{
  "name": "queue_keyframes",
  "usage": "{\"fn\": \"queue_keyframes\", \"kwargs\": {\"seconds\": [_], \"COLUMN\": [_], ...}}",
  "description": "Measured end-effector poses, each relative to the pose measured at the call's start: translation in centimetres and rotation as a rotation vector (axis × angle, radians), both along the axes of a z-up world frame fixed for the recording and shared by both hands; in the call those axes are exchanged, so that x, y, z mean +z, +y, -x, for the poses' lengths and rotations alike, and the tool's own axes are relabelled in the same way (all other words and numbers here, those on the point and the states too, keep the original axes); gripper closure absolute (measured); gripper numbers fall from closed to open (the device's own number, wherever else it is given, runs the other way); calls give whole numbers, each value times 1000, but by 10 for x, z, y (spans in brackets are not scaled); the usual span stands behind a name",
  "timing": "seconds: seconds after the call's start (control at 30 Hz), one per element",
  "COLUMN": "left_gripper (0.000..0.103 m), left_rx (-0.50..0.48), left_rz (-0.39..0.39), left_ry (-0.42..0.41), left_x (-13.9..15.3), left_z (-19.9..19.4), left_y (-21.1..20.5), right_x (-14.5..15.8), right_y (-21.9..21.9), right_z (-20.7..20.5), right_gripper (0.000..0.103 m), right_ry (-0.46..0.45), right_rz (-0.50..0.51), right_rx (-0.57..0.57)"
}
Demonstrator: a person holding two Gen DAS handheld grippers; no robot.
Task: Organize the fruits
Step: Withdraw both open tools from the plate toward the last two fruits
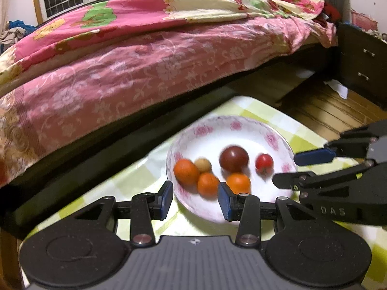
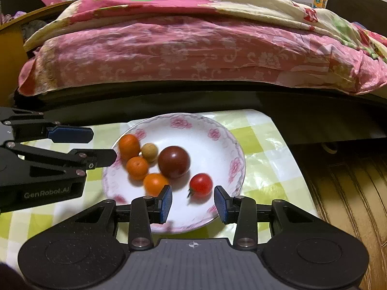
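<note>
Blue-padded left tongs (image 1: 195,199) are hanging released above the near rim of the bowl (image 1: 244,125), nothing between the pads; an orange fruit (image 1: 207,184) is sitting just beyond the gap, a second one (image 1: 239,182) peeking past the right pad. Right tongs (image 2: 193,201) are likewise standing released and empty over the bowl's near side, the red tomato (image 2: 200,184) lying just past the gap, between the two pads but not touching them. Each pair of tongs is showing at the edge of the other's view, beside the bowl.

Six fruits are resting in the white bowl with pink flowers: three orange ones clustered on the left, a small tan ball (image 2: 149,152) among them, a large dark maroon tomato (image 2: 174,162) in the middle, glossy, and the small red tomato apart to the right. The bowl is sitting on a surface (image 2: 261,145) covered in green-and-white check. Beyond it, a bed (image 2: 183,55) with pink floral bedding is filling the background.
</note>
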State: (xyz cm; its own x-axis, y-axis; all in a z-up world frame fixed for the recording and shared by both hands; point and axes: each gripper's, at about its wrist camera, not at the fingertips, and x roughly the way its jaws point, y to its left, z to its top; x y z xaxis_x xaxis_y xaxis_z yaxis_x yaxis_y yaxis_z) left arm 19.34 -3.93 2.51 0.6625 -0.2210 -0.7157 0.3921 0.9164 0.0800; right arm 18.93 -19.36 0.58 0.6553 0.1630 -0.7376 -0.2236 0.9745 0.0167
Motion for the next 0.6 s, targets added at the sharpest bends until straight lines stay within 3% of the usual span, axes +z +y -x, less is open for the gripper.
{"fn": "queue_keyframes", "kwargs": {"seconds": [0.37, 0.6], "left_gripper": [55, 55], "left_rx": [-74, -93], "left_rz": [6, 20], "left_ry": [84, 131], "left_x": [-13, -30], "left_z": [63, 77], "left_y": [9, 5], "right_x": [-1, -1], "right_y": [14, 12], "right_z": [39, 58], "right_gripper": [68, 68], "right_ry": [47, 90], "right_rz": [5, -20], "right_rx": [44, 31]}}
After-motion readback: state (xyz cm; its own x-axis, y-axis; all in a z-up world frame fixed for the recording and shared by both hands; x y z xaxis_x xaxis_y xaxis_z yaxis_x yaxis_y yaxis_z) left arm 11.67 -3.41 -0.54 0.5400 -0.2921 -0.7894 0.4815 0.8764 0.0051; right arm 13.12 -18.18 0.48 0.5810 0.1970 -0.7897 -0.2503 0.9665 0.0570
